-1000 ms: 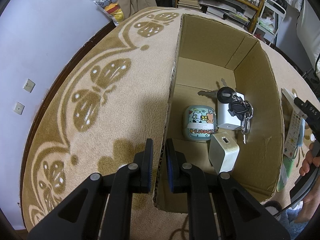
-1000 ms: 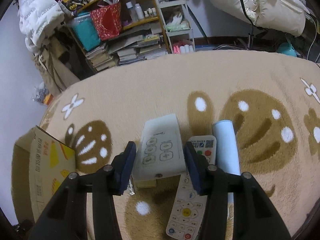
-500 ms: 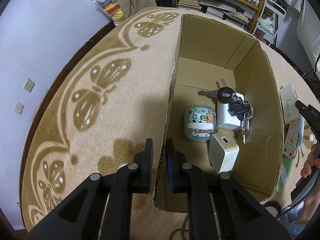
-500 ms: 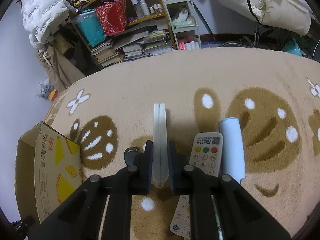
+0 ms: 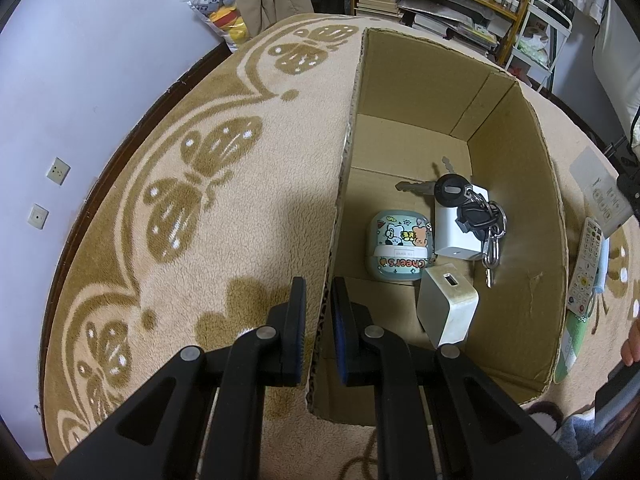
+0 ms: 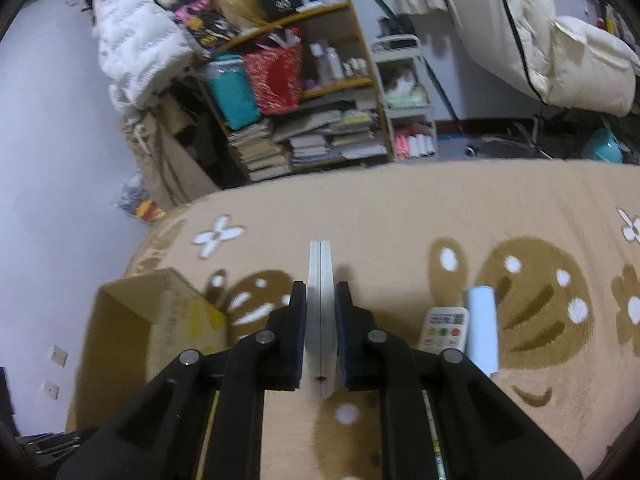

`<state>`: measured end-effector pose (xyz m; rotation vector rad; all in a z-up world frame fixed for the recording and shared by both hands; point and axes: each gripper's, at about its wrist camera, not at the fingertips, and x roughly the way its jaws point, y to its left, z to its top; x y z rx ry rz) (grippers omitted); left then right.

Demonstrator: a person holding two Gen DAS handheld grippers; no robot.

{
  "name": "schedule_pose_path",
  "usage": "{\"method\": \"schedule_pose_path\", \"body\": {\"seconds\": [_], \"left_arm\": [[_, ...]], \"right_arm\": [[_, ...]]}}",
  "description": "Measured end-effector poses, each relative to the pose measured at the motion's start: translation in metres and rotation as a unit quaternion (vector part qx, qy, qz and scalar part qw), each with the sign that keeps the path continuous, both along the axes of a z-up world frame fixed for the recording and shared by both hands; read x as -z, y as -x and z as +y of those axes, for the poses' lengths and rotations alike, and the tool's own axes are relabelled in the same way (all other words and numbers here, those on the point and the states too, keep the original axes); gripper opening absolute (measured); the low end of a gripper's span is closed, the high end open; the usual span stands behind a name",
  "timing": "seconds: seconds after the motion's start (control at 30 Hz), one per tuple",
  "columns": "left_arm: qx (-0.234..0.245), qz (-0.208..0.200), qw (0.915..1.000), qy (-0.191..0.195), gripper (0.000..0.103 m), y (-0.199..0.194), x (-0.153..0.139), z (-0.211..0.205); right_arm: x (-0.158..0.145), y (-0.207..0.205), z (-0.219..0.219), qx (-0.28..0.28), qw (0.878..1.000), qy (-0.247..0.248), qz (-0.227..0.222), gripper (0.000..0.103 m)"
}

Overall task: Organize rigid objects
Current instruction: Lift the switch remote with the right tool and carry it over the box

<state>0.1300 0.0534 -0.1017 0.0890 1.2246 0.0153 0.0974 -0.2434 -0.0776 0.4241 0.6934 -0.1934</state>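
Note:
My left gripper [image 5: 320,300] is shut on the near left wall of the open cardboard box [image 5: 344,152]. Inside lie a cartoon-printed case [image 5: 400,246], a white charger [image 5: 456,232] under a bunch of keys [image 5: 472,210], and a cream adapter cube [image 5: 448,308]. My right gripper [image 6: 321,308] is shut on a white remote [image 6: 320,280], held edge-on above the carpet; it also shows in the left wrist view [image 5: 600,196]. The box shows at lower left of the right wrist view [image 6: 132,320].
A second remote with coloured buttons [image 6: 444,328] and a pale blue roll [image 6: 482,324] lie on the tan patterned carpet [image 6: 400,220]. A cluttered bookshelf [image 6: 304,120] and a small cart [image 6: 404,96] stand beyond the carpet's far edge.
My right gripper closed on the white remote, turned it edge-on and lifted it off the carpet, swinging toward the box. My left gripper has stayed clamped on the box wall.

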Motion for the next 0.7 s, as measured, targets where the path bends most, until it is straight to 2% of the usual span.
{"method": "schedule_pose_path", "body": {"seconds": [0.37,0.5,0.7], "left_arm": [[0.000,0.000,1.0000,0.001,0.012,0.000,0.000,0.000],[0.000,0.000,1.0000,0.001,0.012,0.001,0.000,-0.001],[0.001,0.000,1.0000,0.000,0.012,0.001,0.000,-0.001]], "right_arm": [[-0.044,0.010,0.079,-0.107,0.991,0.029,-0.074,0.015],[-0.044,0.013,0.102,-0.142,0.986,0.030,-0.080,0.015],[-0.027,0.011,0.128,-0.178,0.982,0.038,-0.058,0.015]]}}
